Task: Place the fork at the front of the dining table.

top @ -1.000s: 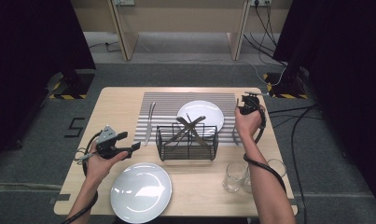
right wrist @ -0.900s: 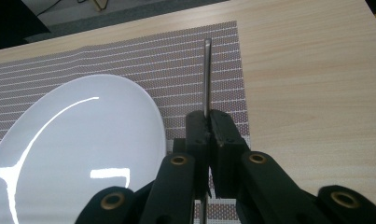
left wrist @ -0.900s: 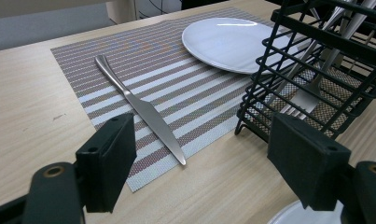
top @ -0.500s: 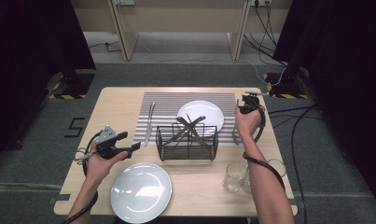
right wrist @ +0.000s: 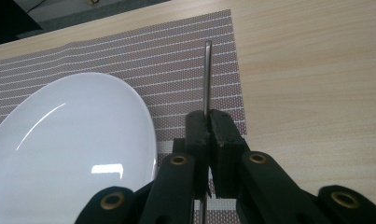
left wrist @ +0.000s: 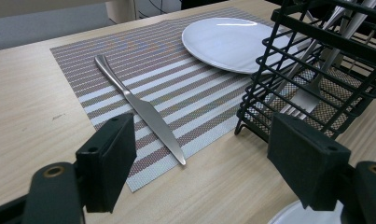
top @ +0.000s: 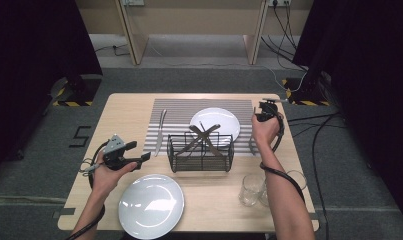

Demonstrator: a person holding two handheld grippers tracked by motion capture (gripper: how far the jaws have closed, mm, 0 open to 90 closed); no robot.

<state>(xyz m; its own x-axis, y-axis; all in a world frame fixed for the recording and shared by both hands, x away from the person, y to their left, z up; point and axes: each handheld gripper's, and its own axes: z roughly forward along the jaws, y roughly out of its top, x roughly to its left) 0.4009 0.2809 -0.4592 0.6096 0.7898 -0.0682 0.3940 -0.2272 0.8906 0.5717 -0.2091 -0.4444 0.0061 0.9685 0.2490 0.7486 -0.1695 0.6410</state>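
Note:
My right gripper [top: 264,114] hovers at the right edge of the striped placemat [top: 179,112], shut on a thin metal cutlery handle [right wrist: 207,74]. The handle runs forward over the mat beside the white plate [right wrist: 59,149]. Which kind of cutlery it is I cannot tell. My left gripper [top: 135,158] is held low over the table's left front with its jaws wide open and nothing between them [left wrist: 199,172]. A table knife [left wrist: 139,109] lies on the mat's left side [top: 160,131]. A black wire basket [top: 201,150] holds several pieces of cutlery.
A second white plate [top: 150,205] sits near the front edge, just right of my left hand. Two clear glasses [top: 251,189] stand at the front right beside my right forearm. The basket [left wrist: 316,70] is close to my left gripper's right jaw.

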